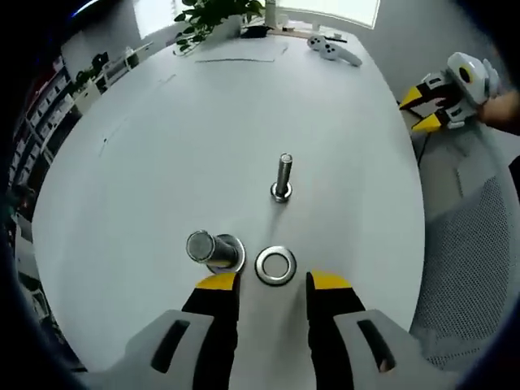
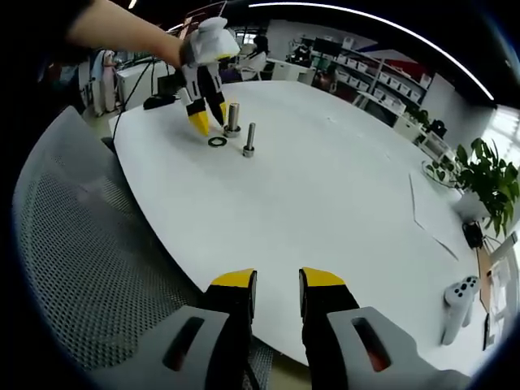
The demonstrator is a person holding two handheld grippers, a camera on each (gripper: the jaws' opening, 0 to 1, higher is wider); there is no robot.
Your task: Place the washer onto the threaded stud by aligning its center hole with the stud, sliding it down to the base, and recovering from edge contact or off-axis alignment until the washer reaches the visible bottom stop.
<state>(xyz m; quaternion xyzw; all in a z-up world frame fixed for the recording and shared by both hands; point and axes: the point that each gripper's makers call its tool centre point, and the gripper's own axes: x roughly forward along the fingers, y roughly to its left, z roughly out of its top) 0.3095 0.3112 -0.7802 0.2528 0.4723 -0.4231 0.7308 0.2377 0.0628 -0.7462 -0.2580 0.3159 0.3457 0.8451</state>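
Task barely begun: flat silver metal washer [image 1: 275, 266] lies loose on the white oval desk [image 1: 203, 122], hole up, not gripped. Left claw [image 1: 275, 284] has its yellow-tipped jaws apart and empty, the washer sitting just ahead of the tips and roughly centred between them; looks like a pre-grasp approach. Upright silver threaded stud [image 1: 283, 175] stands further ahead of that claw on its flanged base, nothing on it, shank bare down to the bottom stop. A short stubby metal cylinder on a round base [image 1: 213, 249] stands just left of the washer, close to the left jaw tip; risk of clipping it on closing. Right claw [image 2: 276, 284] hangs well back over the near desk edge above a grey mesh chair [image 2: 89, 260], jaws apart with nothing between them. From the right gripper view the left claw [image 2: 203, 122] sits far ahead, tips down beside washer [image 2: 217, 141] and stud [image 2: 249, 138]. Left to do: pick up, align the hole, slide down, seat.
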